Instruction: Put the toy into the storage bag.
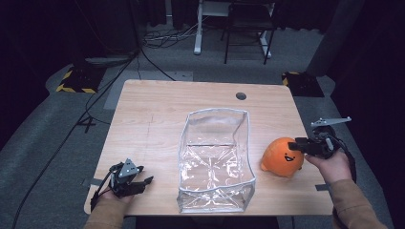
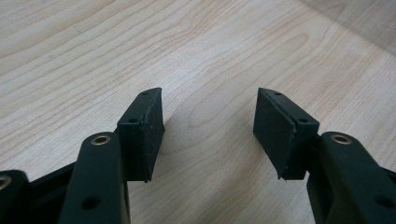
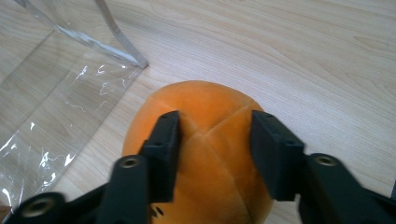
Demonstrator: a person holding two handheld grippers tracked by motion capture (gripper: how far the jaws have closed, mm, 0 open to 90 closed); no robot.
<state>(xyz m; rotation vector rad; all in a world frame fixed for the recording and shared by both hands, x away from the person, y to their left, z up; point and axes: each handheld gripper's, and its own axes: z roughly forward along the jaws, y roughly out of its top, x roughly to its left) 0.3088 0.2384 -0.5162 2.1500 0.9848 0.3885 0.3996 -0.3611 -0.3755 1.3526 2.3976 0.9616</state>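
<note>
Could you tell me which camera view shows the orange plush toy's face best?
The high view: there the plush toy sits whole on the table with its dark smiling face turned to the camera. The right gripper view shows its seamed top between the right gripper's open jaws. The left gripper view looks at bare wood.

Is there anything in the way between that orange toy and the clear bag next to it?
Nothing visible. The toy sits on bare table just right of the bag, whose near wall stands upright. The right tool straddles the toy's top, jaws apart.

A chair [image 1: 248, 28] and loose cables [image 1: 165, 36] sit on the grey floor [image 1: 47, 143] beyond.
</note>
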